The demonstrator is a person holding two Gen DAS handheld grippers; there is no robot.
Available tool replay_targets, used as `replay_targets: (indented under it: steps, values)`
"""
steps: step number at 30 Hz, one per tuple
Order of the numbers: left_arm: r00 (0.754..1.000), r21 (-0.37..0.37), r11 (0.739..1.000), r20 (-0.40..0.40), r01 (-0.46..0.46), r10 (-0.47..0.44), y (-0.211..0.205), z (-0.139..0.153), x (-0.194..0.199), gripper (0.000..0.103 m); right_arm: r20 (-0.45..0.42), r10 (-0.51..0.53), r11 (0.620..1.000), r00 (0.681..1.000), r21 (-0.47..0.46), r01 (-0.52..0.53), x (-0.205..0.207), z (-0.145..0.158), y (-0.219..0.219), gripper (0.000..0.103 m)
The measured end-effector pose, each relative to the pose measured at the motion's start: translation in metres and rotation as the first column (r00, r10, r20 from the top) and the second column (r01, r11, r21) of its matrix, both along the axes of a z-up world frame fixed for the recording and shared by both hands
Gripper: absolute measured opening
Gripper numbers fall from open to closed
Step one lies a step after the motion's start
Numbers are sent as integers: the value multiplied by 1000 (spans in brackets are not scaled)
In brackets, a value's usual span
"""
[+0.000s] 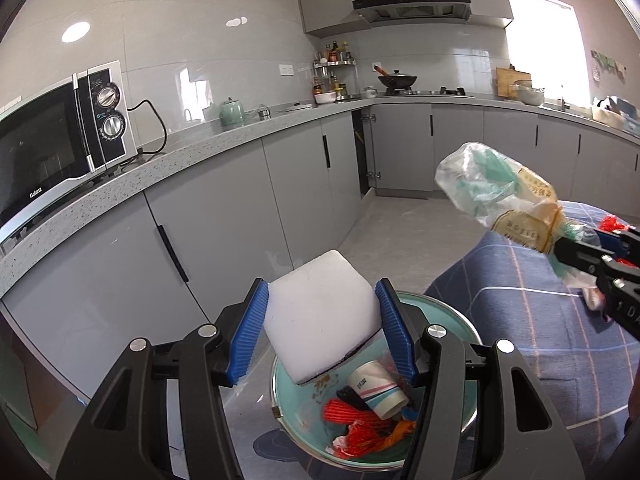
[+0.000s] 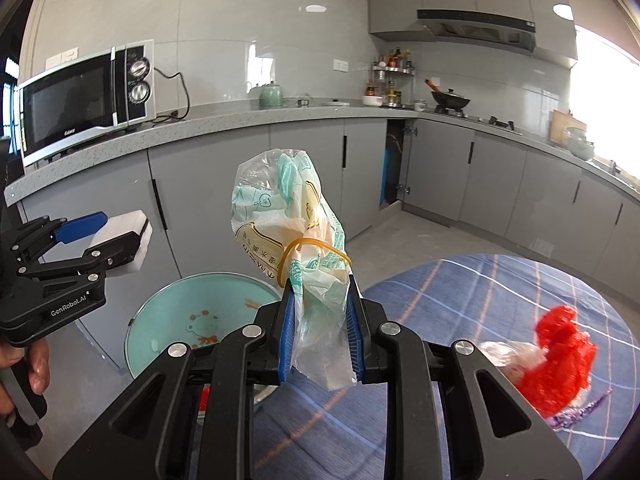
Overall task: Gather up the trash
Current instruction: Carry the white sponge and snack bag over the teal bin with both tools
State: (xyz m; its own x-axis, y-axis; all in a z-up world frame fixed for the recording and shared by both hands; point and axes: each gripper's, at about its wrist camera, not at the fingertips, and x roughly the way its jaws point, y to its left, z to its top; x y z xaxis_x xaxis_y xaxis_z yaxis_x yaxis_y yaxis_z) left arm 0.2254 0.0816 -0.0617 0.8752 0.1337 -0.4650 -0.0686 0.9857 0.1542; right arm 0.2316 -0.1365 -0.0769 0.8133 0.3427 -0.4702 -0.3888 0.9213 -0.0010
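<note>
Left gripper [image 1: 320,332] fingers clamped on a white foam block [image 1: 322,316], above the teal basin [image 2: 168,320] of trash; right gripper [image 2: 322,334] fingers narrow, pinching a rubber-banded plastic bag [image 2: 288,224] over the plaid-covered surface [image 2: 460,300]; red mesh netting [image 2: 564,356] lying on the cloth

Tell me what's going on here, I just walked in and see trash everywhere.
A person is clearing trash with a handheld tool in each hand. The left tool grips a white foam block above a teal bin that already holds a paper cup and red netting. The right tool pinches a crumpled plastic bag bound by a rubber band. More red netting lies on the plaid tablecloth.
</note>
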Motion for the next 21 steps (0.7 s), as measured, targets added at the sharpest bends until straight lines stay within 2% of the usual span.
replay_targets:
  steps: [10, 21]
  values:
    - [1000, -7, 1000, -11, -21, 20, 11, -5, 4, 57, -15, 33, 999, 999, -12, -33, 10, -6, 25, 24]
    - [1000, -8, 1000, -17, -22, 21, 13, -7, 7, 58, -30, 52, 998, 998, -23, -53, 13, -10, 32, 24]
